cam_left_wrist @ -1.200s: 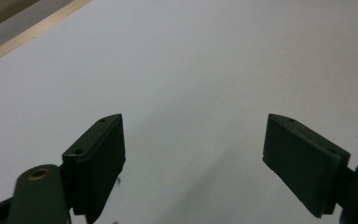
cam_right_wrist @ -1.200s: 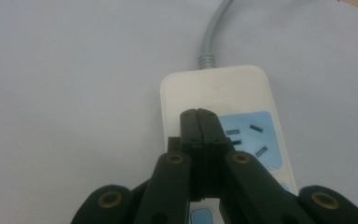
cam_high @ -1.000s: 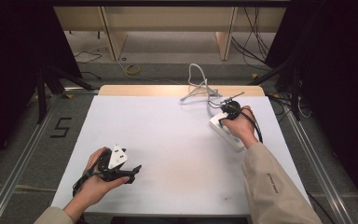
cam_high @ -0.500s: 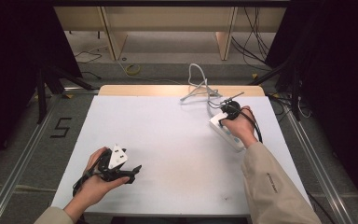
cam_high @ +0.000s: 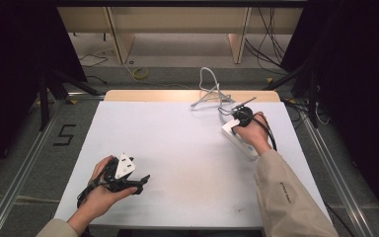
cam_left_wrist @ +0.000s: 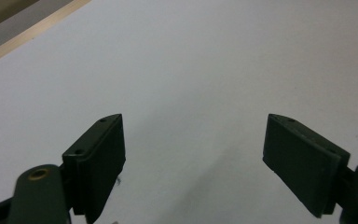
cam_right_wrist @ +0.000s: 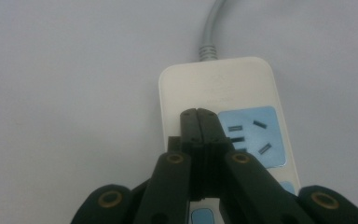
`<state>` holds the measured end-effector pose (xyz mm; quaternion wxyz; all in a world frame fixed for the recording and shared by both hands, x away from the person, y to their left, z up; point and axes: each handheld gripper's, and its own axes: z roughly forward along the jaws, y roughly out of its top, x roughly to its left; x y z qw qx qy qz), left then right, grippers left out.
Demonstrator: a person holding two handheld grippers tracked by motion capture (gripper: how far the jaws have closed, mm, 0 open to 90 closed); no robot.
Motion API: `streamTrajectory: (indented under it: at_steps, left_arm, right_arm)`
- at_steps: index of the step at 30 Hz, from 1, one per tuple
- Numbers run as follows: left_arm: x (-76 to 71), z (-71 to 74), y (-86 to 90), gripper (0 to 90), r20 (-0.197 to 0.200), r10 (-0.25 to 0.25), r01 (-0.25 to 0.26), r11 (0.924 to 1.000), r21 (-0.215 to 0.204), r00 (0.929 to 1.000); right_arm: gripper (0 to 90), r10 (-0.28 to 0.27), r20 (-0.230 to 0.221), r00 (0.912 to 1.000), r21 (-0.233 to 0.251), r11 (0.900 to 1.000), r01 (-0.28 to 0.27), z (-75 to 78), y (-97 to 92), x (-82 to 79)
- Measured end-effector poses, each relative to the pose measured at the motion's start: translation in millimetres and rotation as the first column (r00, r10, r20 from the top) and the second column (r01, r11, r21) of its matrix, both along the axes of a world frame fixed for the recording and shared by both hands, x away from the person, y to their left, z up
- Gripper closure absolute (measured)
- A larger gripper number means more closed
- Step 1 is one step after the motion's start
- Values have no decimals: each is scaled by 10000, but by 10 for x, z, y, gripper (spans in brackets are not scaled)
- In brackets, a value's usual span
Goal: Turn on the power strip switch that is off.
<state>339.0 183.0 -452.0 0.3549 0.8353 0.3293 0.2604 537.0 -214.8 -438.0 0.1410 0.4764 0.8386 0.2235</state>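
power strip [cam_right_wrist: 214, 88]: white, blue socket panels | cord [cam_right_wrist: 210, 28]: grey | table [cam_high: 177, 143]: white | jaws: black

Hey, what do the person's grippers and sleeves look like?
Both grippers are black. The left gripper carries a grey three-cornered plate and flat rectangular jaws; the right gripper has brass-coloured rivets on its arms. A black cable trails from each. The sleeves are beige.

The power strip [cam_high: 238, 139] lay on the worktop [cam_high: 187, 148] toward its right side, its cable [cam_high: 209, 89] running off over the far edge. The right gripper [cam_high: 241, 117] sat over the strip's far end, its closed jaws above the socket face [cam_right_wrist: 251, 135]. The left gripper [cam_high: 137, 181] rested near the worktop's front left corner, well apart from the strip, jaws spread over bare surface.
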Motion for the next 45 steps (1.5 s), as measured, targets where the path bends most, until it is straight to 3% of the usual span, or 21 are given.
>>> streamTrajectory:
  at_steps: [23,45]
  left_arm:
    - [-3,-5,-22,206,39,3,-3,10000,-42,10000]
    - [2,-5,-17,206,8,-14,14,10000,-30,10000]
  right_arm:
    - [900,-132,-76,9999,-415,9991,129,-7,51,-3]
    - [900,-213,13,9998,-267,9994,213,-12,41,-16]
